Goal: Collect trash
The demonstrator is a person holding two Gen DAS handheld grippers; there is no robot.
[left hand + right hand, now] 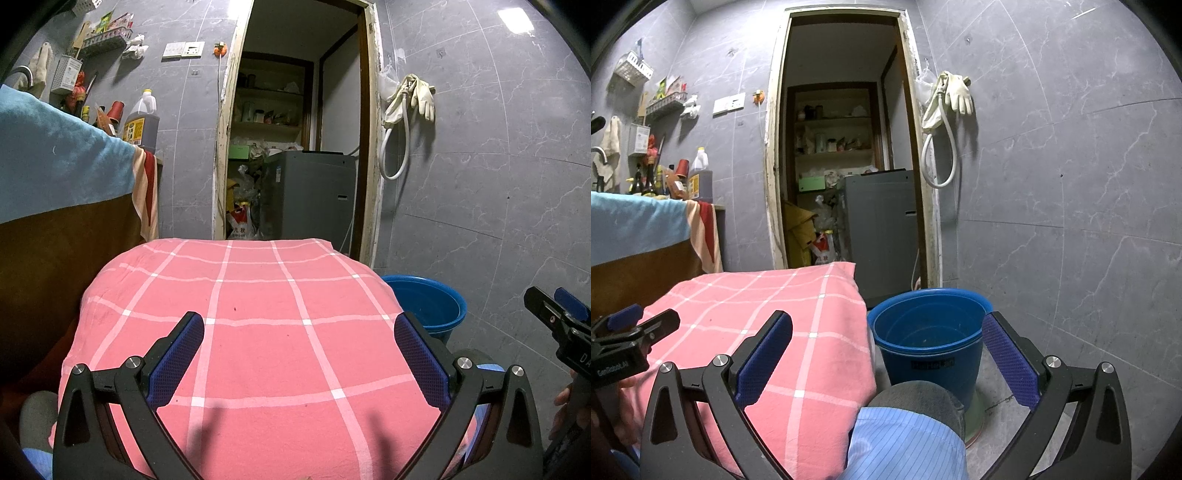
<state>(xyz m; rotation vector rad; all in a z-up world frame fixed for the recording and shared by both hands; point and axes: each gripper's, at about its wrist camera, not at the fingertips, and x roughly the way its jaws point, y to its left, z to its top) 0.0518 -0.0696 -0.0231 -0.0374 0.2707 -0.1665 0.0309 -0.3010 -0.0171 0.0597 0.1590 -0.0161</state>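
Observation:
A table covered with a pink checked cloth (258,332) fills the lower middle of the left wrist view and shows at lower left in the right wrist view (768,332). No loose trash shows on it. A blue bucket (931,339) stands on the floor right of the table; its rim also shows in the left wrist view (428,299). My left gripper (299,332) is open and empty over the cloth. My right gripper (886,332) is open and empty, spanning the table's right edge and the bucket. Each gripper shows in the other's view: the right one (554,314), the left one (639,325).
An open doorway (295,129) behind the table shows a grey washing machine (310,192) and shelves. A counter draped in blue cloth (55,162) with bottles stands at left. Rubber gloves and a hose (410,99) hang on the grey tiled wall. A person's knee (916,402) is below.

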